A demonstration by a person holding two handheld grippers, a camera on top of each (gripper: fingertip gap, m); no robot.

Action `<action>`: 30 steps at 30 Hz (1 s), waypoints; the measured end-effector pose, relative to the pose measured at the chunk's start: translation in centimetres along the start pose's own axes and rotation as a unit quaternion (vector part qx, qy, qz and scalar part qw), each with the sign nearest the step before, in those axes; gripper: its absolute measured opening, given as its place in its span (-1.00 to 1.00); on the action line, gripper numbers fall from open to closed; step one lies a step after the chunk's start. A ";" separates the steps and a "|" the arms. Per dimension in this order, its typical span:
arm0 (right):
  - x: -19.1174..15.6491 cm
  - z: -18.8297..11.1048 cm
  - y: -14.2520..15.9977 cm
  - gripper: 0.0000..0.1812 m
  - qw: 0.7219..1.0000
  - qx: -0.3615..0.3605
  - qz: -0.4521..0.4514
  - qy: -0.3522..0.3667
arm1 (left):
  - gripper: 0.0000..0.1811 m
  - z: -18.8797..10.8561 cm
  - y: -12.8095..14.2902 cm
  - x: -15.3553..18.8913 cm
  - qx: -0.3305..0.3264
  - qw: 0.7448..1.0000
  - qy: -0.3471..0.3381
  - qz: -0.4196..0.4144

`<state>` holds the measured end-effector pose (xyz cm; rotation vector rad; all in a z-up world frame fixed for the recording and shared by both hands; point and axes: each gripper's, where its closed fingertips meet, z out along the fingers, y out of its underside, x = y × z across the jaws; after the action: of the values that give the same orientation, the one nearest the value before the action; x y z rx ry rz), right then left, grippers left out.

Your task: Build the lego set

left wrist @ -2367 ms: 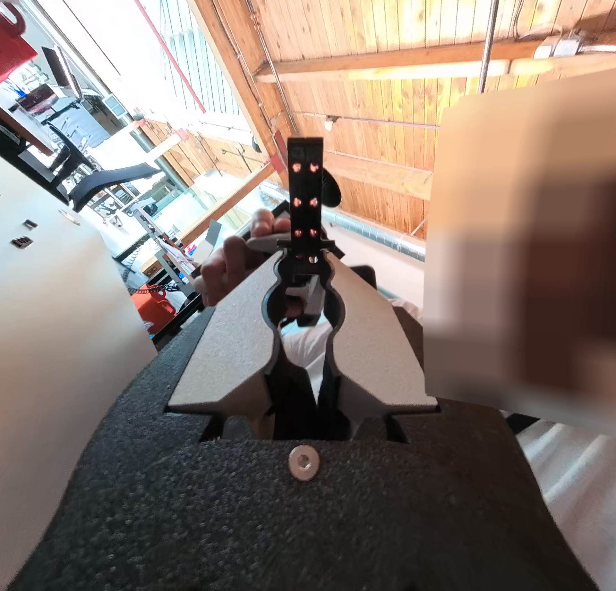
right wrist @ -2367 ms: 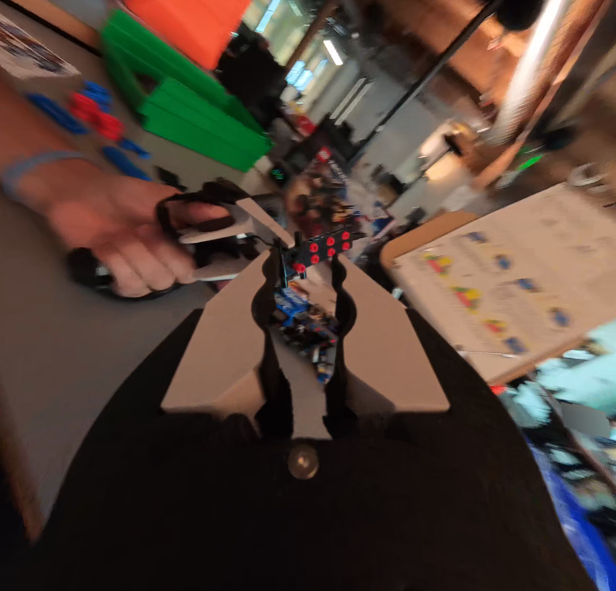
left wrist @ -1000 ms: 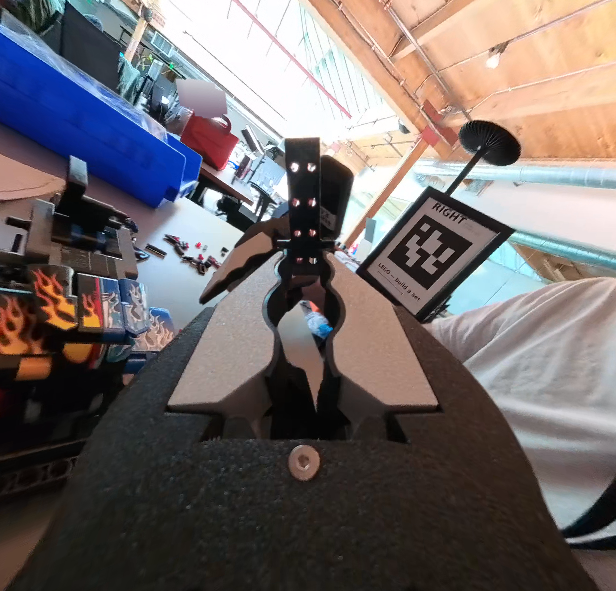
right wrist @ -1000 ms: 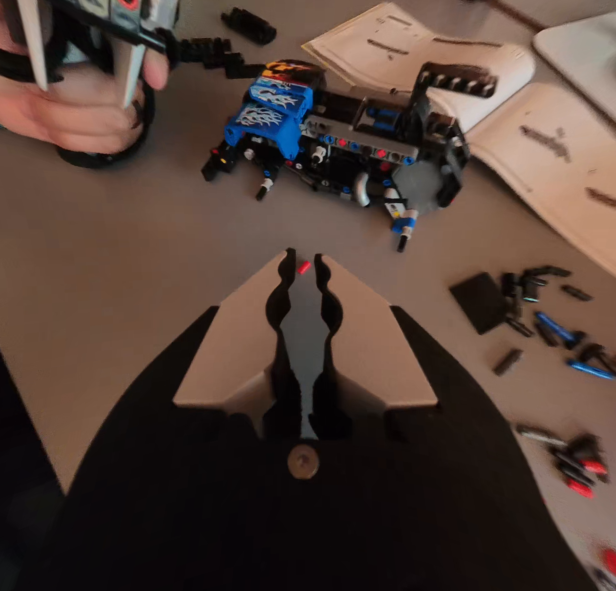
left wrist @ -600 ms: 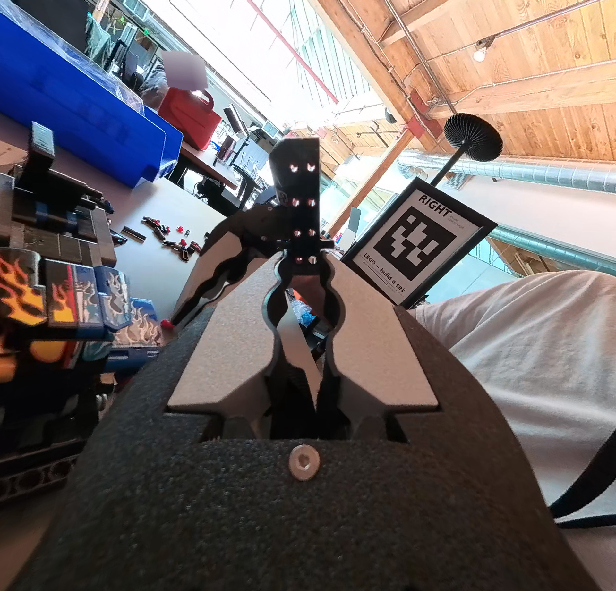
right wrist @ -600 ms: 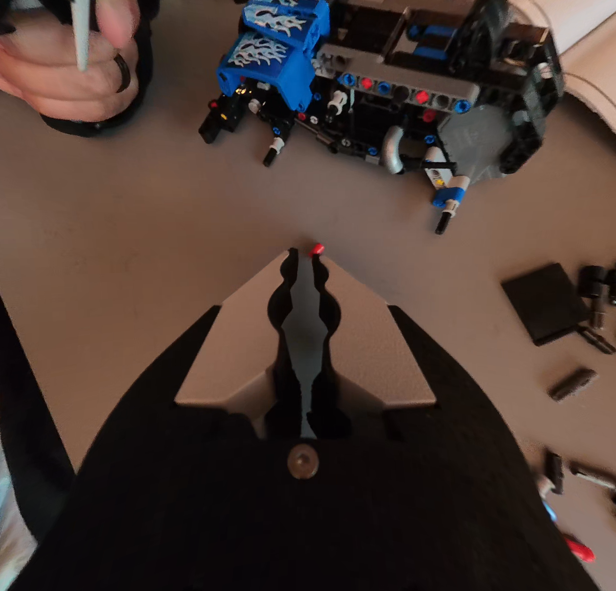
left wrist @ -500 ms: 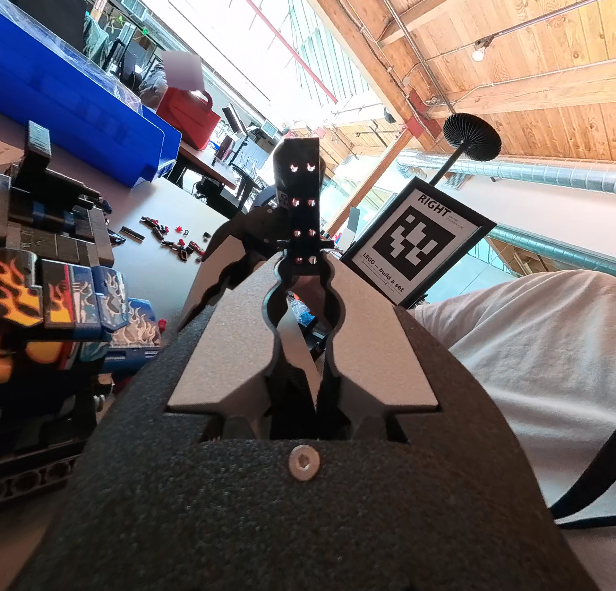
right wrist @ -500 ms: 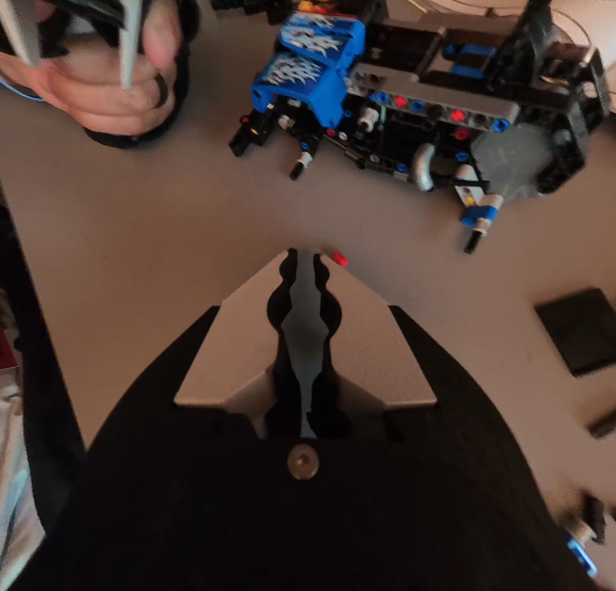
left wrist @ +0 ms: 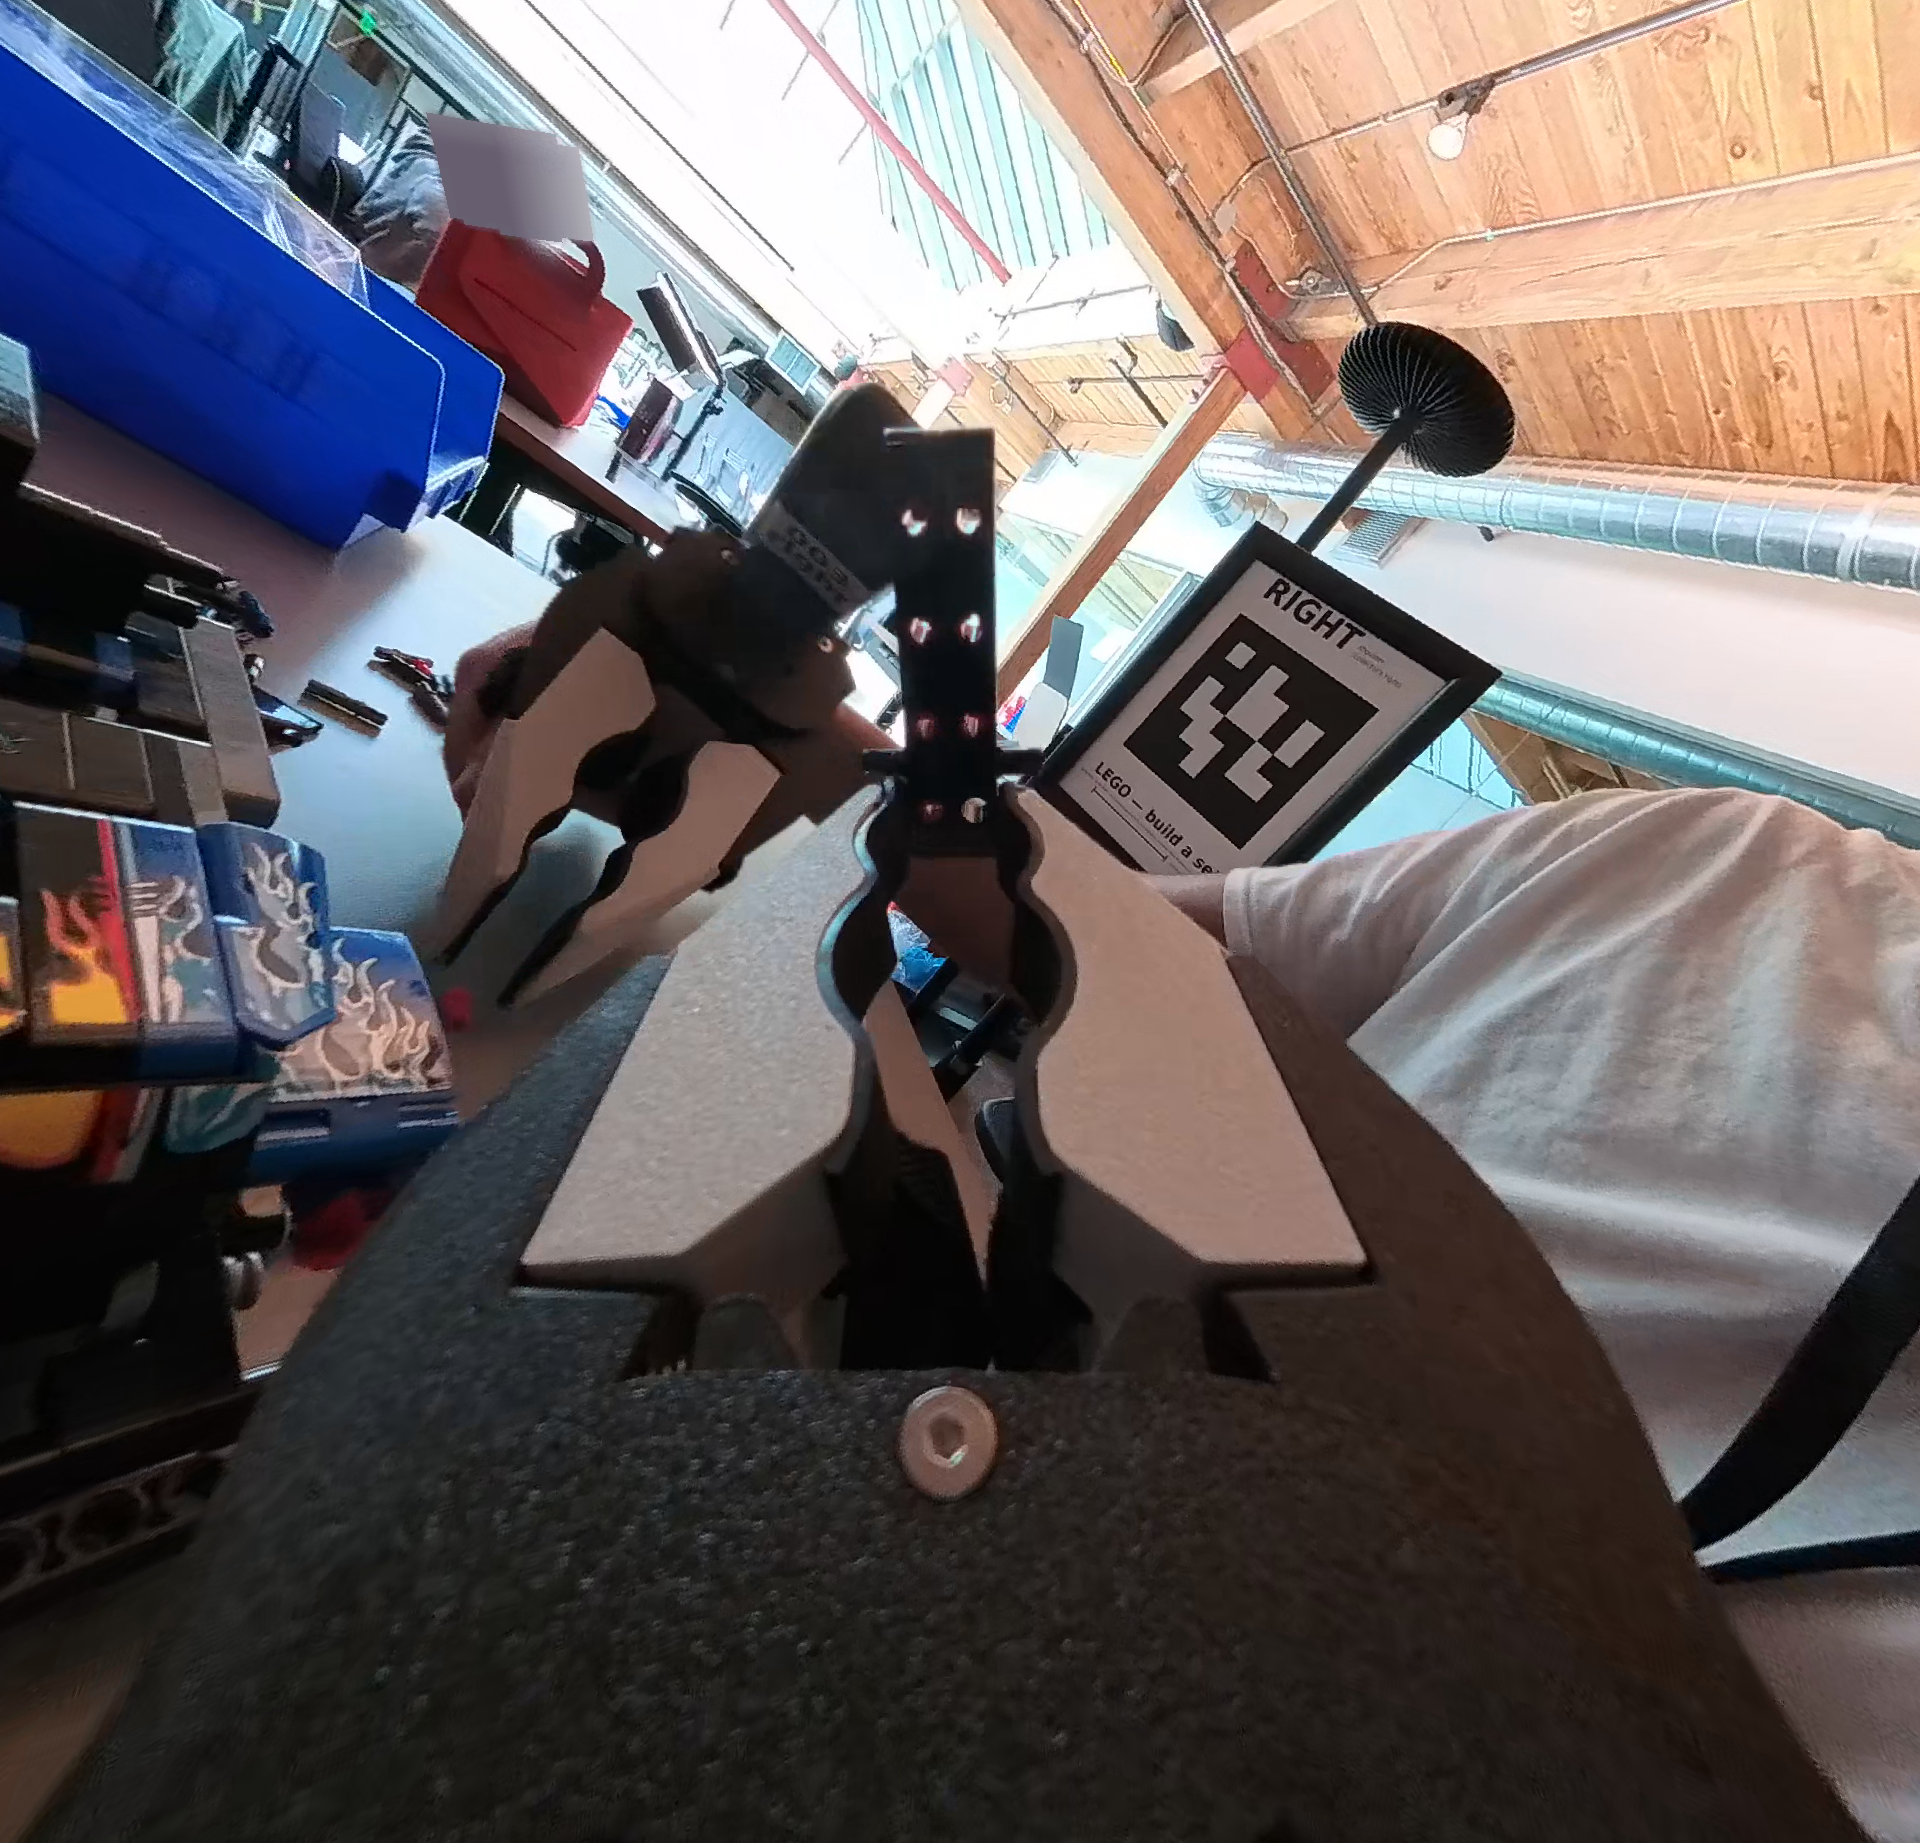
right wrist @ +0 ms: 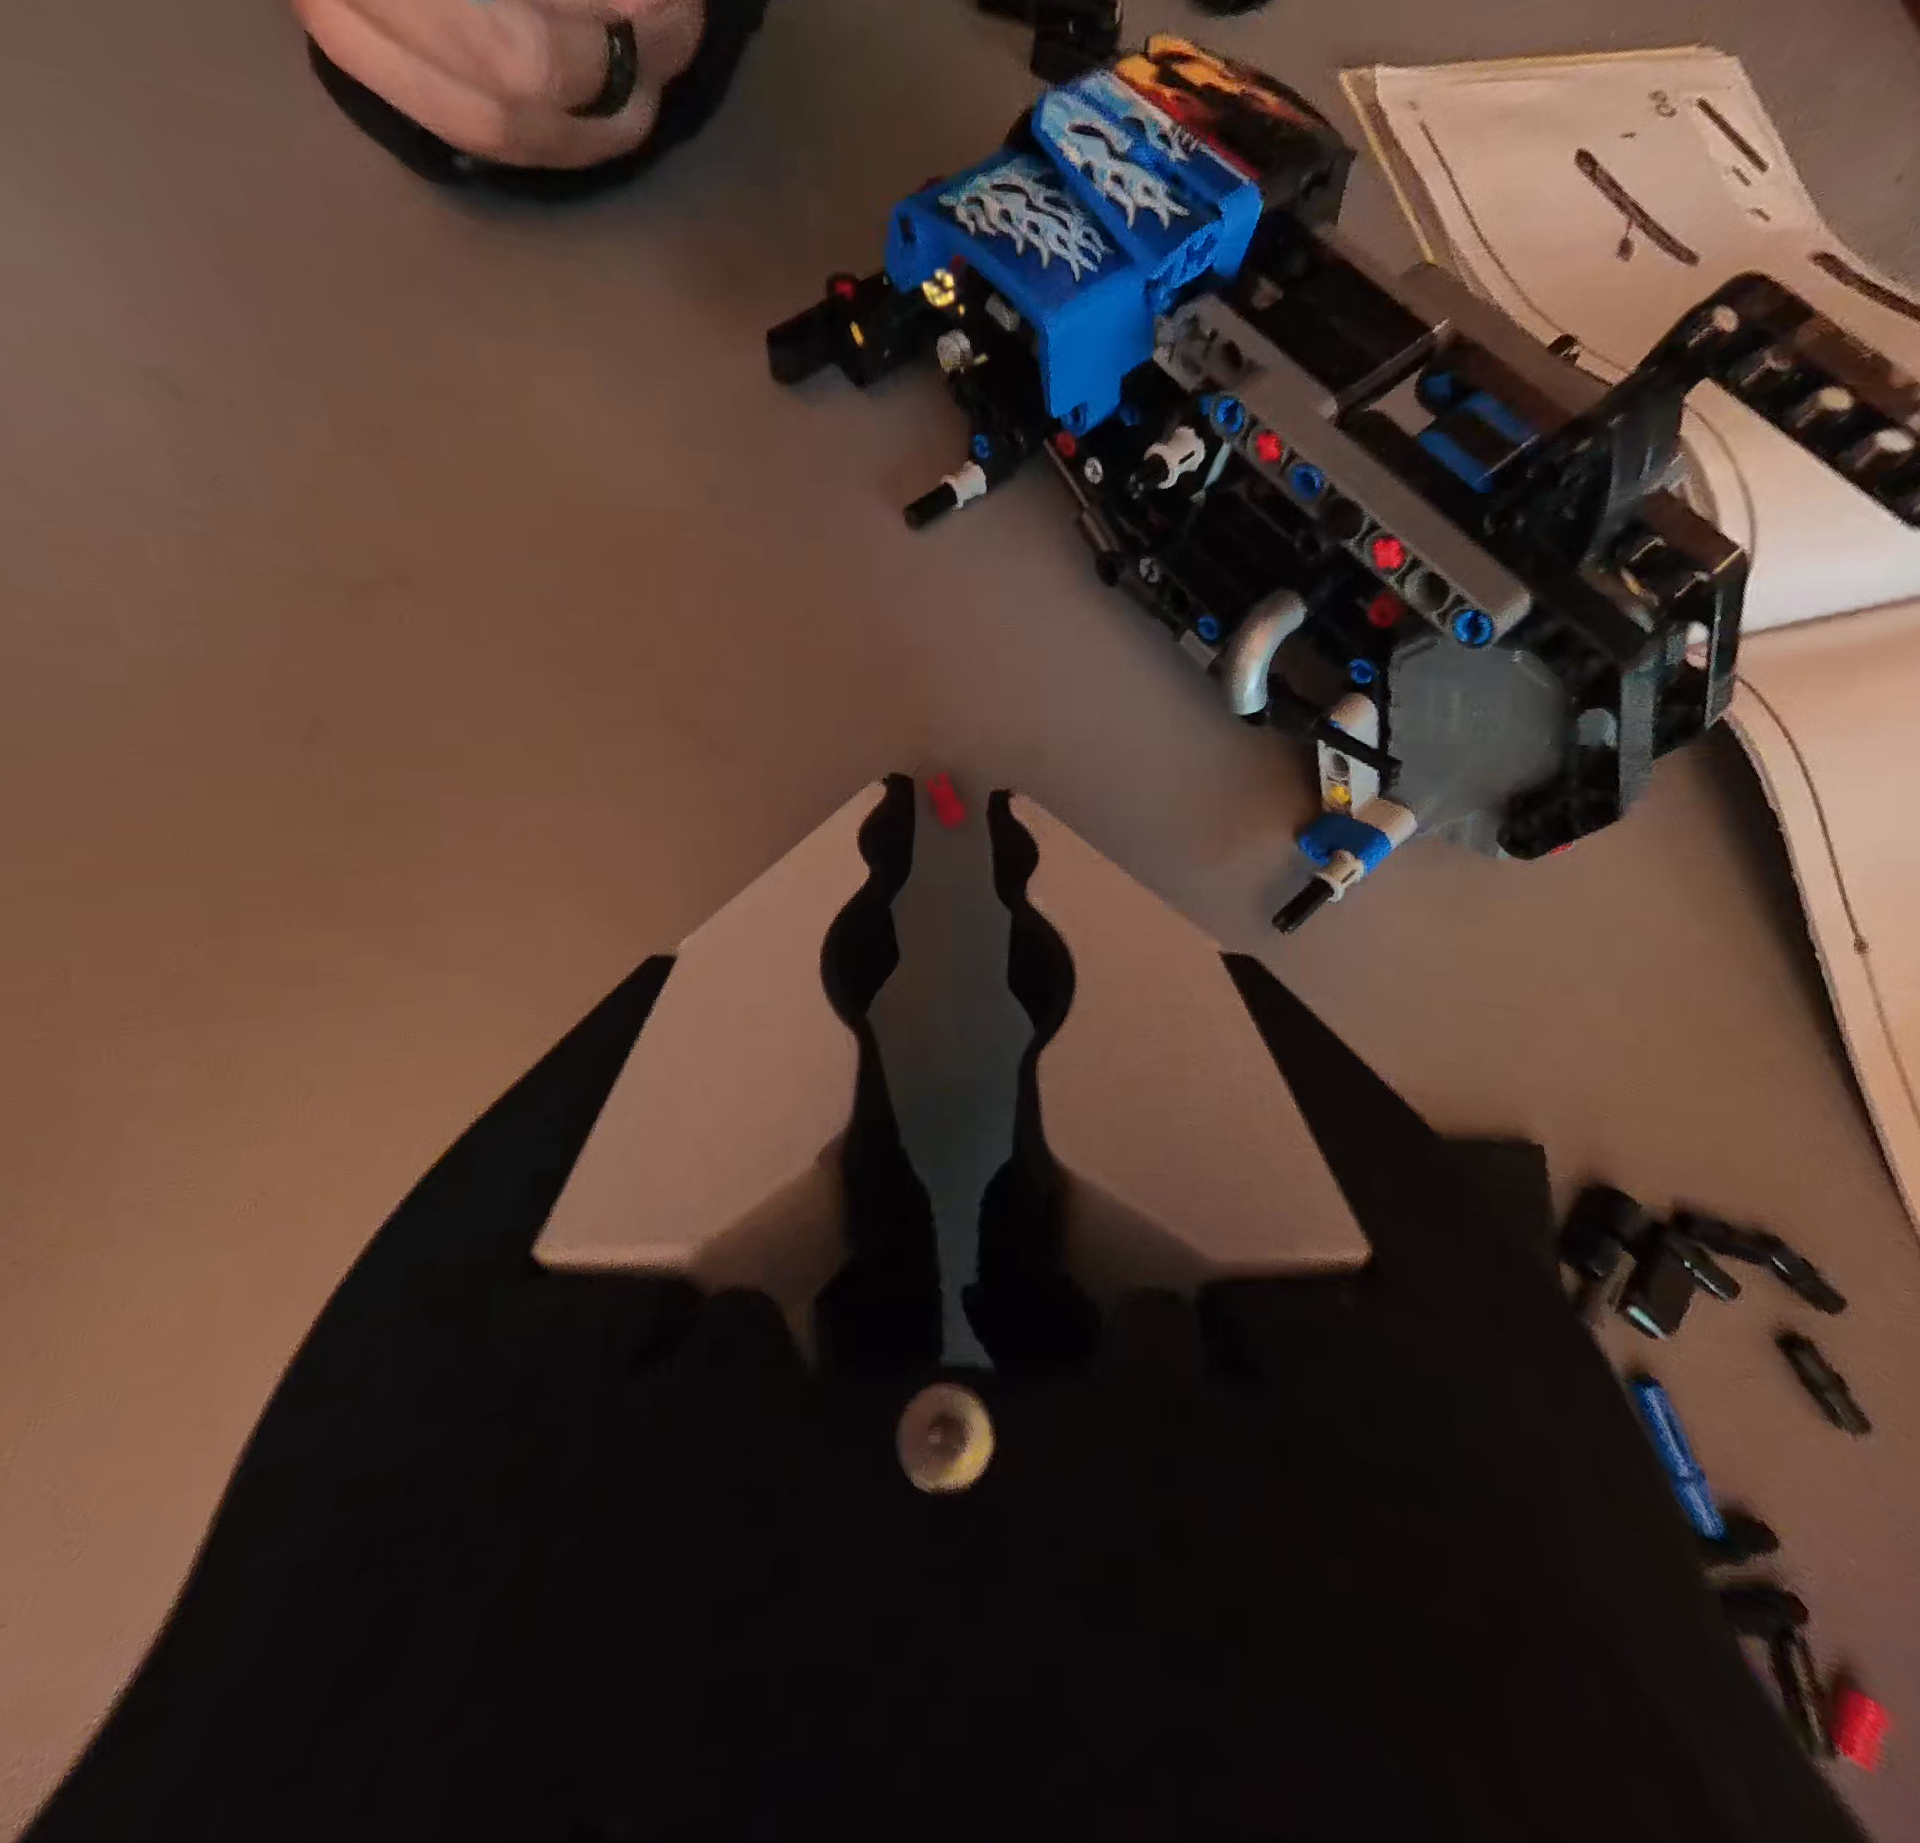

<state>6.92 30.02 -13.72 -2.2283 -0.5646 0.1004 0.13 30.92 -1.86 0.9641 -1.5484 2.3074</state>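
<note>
My left gripper point(left wrist: 940, 806) is shut on a black beam with red pins point(left wrist: 943, 630), which stands up from its tips. My right gripper point(right wrist: 940, 791) is open by a narrow gap and points down at the table. A small red pin point(right wrist: 942, 796) lies on the table between its fingertips; I cannot tell if they touch it. In the left wrist view the right gripper point(left wrist: 478, 972) has its tips just above the red pin point(left wrist: 457, 1009). The part-built vehicle with blue flame panels point(right wrist: 1299, 443) lies beyond it, and it also shows in the left wrist view point(left wrist: 208, 962).
An open instruction booklet point(right wrist: 1558, 152) lies behind the vehicle. Loose black, blue and red parts point(right wrist: 1683, 1274) are scattered at the right. A hand point(right wrist: 499, 27) holds the left gripper at the top left. Blue bins point(left wrist: 208, 339) stand at the table's far side. Some 15 cm of space lies between my two pairs of fingers.
My right gripper left the black beam and came down over the table. The red pin, beside its right tip half a second ago, now lies between the tips. The left gripper still holds the beam.
</note>
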 end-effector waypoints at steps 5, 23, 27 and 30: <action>-0.5 0.5 0.4 -0.87 0.999 0.007 -0.015 -0.027 | -0.85 0.0 0.1 -0.1 -0.005 1.000 0.000 0.004; -0.4 0.4 0.6 -0.92 1.000 0.004 -0.024 -0.011 | -0.85 -0.1 -0.1 -0.2 0.002 1.000 0.000 -0.003; -0.3 0.4 0.7 -0.93 1.000 0.004 -0.025 -0.006 | -0.85 -0.1 0.0 -0.2 -0.002 1.000 0.000 -0.001; -0.2 0.4 0.7 -0.95 1.000 0.004 -0.030 0.001 | -0.85 -0.1 0.0 -0.2 -0.003 1.000 -0.001 -0.001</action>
<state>6.84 29.83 -14.50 -2.2016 -0.6293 0.0685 0.26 31.00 -2.00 0.9655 -1.5531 2.3013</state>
